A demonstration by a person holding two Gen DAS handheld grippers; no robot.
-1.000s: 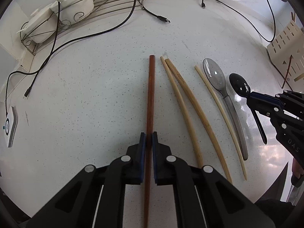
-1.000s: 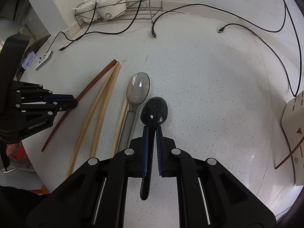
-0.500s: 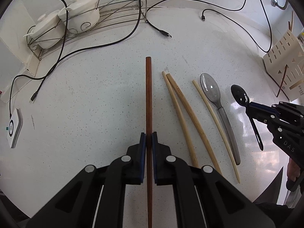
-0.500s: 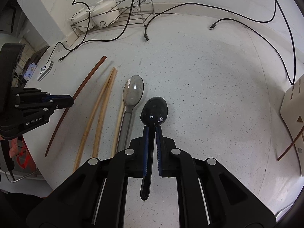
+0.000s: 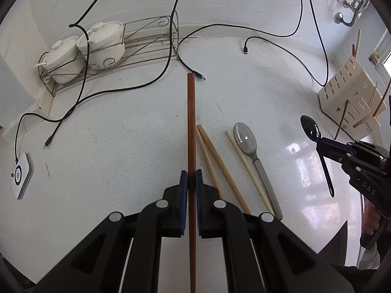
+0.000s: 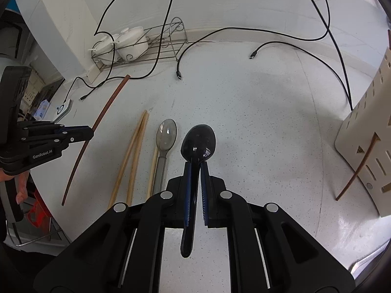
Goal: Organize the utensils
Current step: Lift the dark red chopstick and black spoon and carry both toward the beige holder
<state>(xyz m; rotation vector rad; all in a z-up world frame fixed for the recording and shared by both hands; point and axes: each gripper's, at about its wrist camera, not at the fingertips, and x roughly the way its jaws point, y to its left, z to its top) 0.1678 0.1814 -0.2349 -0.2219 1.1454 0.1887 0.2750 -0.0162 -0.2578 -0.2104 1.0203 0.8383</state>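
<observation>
The left gripper (image 5: 191,180) is clenched on the brown chopstick (image 5: 191,122) and the right gripper (image 6: 195,168) on the black spoon (image 6: 198,141), both lifted clear of the counter (image 6: 256,112). Carry each level toward the slotted holder (image 6: 366,131) at the far right (long ends swing wide). Open counter lies between, though cables (image 6: 337,48) trail near the holder and the counter's edge is close on the near right.
</observation>
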